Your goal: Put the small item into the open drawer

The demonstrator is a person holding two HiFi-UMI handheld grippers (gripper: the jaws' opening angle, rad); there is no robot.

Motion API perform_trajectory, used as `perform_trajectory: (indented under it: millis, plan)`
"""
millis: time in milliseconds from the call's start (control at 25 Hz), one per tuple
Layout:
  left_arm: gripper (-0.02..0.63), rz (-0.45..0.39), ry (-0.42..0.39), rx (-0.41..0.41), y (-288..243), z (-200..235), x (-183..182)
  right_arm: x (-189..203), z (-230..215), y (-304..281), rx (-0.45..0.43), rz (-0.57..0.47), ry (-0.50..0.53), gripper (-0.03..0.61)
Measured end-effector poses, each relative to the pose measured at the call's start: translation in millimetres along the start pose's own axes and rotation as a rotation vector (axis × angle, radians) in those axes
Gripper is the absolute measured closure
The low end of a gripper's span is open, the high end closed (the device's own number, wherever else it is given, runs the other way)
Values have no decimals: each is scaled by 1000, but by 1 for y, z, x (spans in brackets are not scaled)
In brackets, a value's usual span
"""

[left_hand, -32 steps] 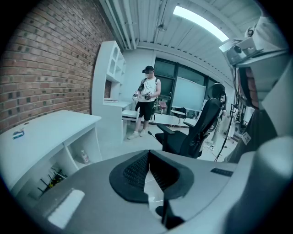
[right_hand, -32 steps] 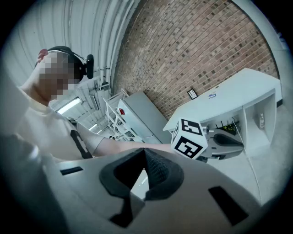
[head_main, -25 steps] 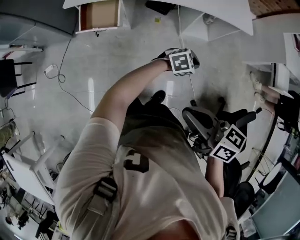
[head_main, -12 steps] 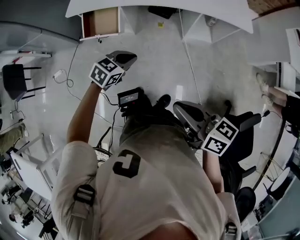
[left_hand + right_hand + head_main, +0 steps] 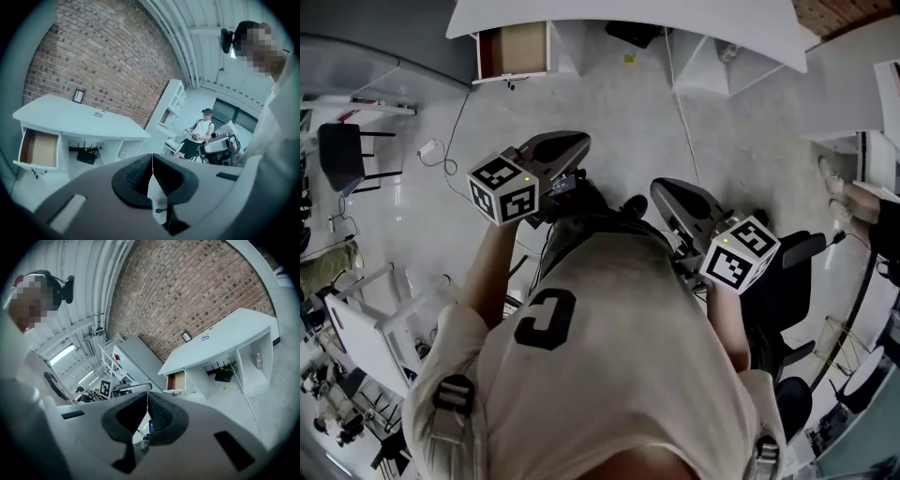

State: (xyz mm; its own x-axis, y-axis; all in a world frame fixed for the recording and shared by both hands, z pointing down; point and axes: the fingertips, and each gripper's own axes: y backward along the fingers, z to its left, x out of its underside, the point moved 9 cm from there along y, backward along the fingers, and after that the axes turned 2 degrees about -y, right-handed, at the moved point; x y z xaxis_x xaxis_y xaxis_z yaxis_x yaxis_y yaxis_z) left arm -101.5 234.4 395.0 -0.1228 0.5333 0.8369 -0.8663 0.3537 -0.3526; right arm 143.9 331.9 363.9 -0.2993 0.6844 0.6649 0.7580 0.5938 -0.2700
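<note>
Head view: the white desk point(image 5: 619, 19) runs along the top edge, and its open drawer point(image 5: 514, 49) juts out from the desk's left end over the grey floor point(image 5: 609, 112). A small yellow item point(image 5: 629, 58) lies on the floor just in front of the desk, right of the drawer and near a black router point(image 5: 633, 33) under the desk. A wide stretch of bare floor, crossed by a thin cable point(image 5: 450, 141), separates the desk from the person, who holds the left gripper point(image 5: 578, 144) and right gripper point(image 5: 662, 191) close to the body, well apart from the desk.

Left gripper view: the left gripper point(image 5: 152, 156) has its jaws pressed together with nothing between them. The desk point(image 5: 70, 119) lies ahead to the left, the drawer point(image 5: 40, 149) showing a brown inside.

Right gripper view: the right gripper point(image 5: 146, 393) has its jaw tips meeting. A small bluish thing point(image 5: 149, 425) shows in the gap beneath the tips, and whether it is gripped cannot be told. The desk point(image 5: 225, 333) stands far ahead, with the drawer point(image 5: 177, 380) at its left end and the yellow item point(image 5: 224, 388) on the floor before it.
</note>
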Motion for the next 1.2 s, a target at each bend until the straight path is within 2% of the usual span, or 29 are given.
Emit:
perform_trajectory:
  millis: [80, 280, 440, 600, 880, 1200]
  plan:
    - [607, -1, -45, 12, -3, -6, -9, -2, -2, 2, 6, -1, 12, 574]
    - [607, -2, -110, -20, -5, -15, -23, -9, -7, 7, 6, 28, 45, 572]
    - [607, -4, -140, -22, -10, -22, -30, -17, -12, 8, 1, 46, 58, 573]
    - [607, 25, -172, -27, -12, -19, -36, -23, -19, -1, -16, 113, 76, 574]
    - [607, 85, -203, -52, -3, 22, -45, -45, -24, -40, -18, 172, 101, 574]
    - [607, 47, -180, -24, 18, 93, -58, -69, -19, -104, 41, 212, 122, 572]
